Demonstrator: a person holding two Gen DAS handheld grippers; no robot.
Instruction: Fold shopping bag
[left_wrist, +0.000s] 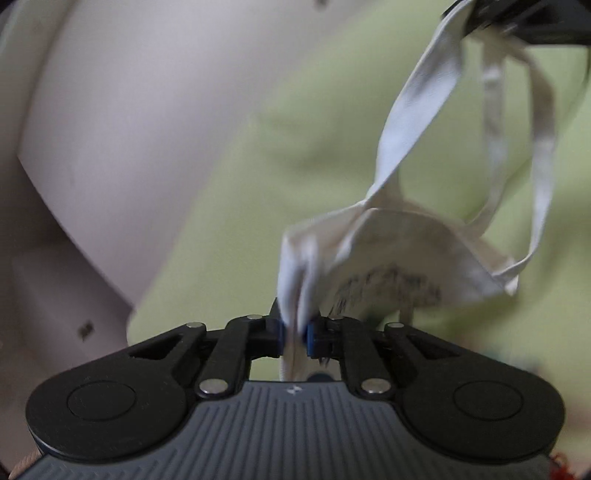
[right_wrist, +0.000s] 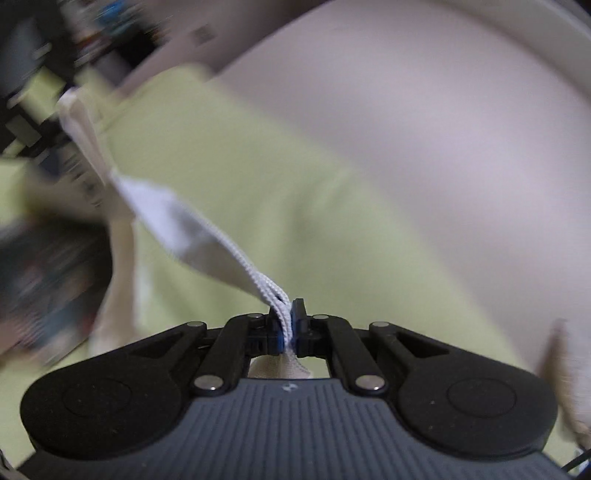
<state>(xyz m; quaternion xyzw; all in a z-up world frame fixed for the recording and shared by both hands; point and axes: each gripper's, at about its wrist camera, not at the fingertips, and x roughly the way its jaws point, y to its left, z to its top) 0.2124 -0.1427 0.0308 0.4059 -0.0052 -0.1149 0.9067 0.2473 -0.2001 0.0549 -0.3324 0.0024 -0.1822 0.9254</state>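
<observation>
A white fabric shopping bag (left_wrist: 391, 254) with dark print hangs in the air, blurred by motion. My left gripper (left_wrist: 294, 332) is shut on a bunched edge of the bag. The bag stretches up to the right toward my right gripper (left_wrist: 491, 14) at the top edge, with two handle loops (left_wrist: 543, 177) dangling. In the right wrist view my right gripper (right_wrist: 288, 332) is shut on the bag's ribbed white cloth (right_wrist: 192, 232), which runs taut to the upper left toward the left gripper (right_wrist: 40, 122).
A light green cloth (left_wrist: 258, 184) covers the surface below; it also shows in the right wrist view (right_wrist: 258, 184). A pale pinkish surface (left_wrist: 110, 110) lies beyond it. Dark blurred clutter (right_wrist: 48, 273) sits at the left.
</observation>
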